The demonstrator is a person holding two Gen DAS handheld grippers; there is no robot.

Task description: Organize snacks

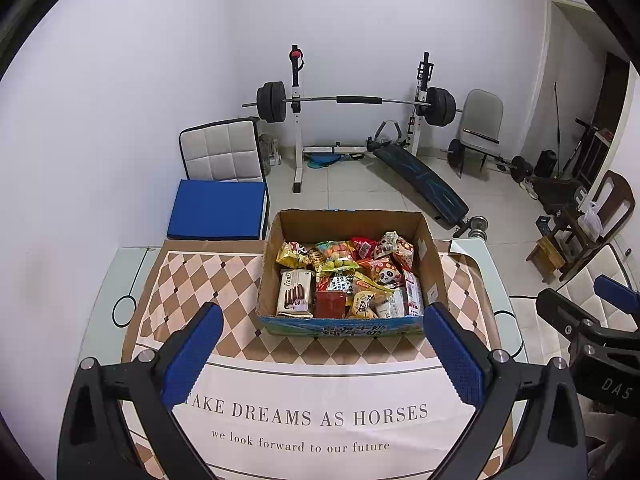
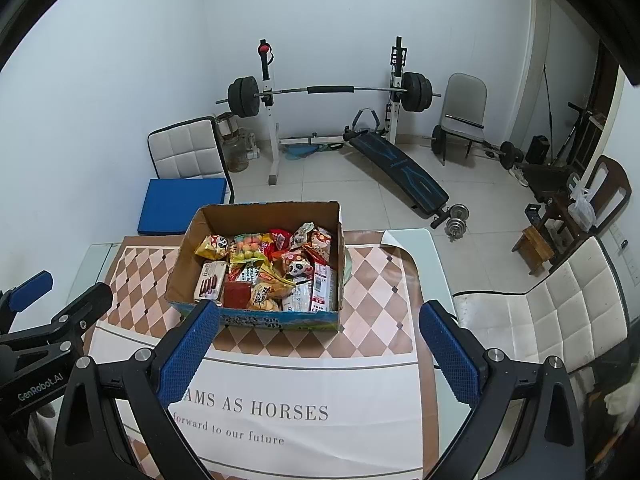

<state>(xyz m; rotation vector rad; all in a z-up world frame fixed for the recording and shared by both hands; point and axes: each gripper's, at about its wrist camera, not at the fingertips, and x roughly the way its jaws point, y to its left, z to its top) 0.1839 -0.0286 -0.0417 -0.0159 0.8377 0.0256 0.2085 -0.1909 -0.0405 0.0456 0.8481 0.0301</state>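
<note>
An open cardboard box (image 1: 434, 264) (image 2: 182, 260) stands on the table's far half, filled with several snack packets: a yellow panda bag (image 1: 294, 254) (image 2: 212, 246), a white biscuit pack (image 1: 295, 290) (image 2: 210, 282) and a red packet (image 1: 330, 304) (image 2: 237, 294). My left gripper (image 1: 324, 320) hovers open above the cloth just in front of the box, nothing between its blue pads. My right gripper (image 2: 318, 322) is also open and empty, in front of the box's right corner. Each gripper shows at the other view's edge.
A chequered tablecloth (image 1: 192, 280) (image 2: 380, 280) with printed lettering covers the glass table. A blue-cushioned chair (image 1: 220, 208) stands behind the table on the left, a white chair (image 2: 560, 312) at its right. A barbell rack (image 1: 352, 100) and bench (image 2: 400, 168) stand by the far wall.
</note>
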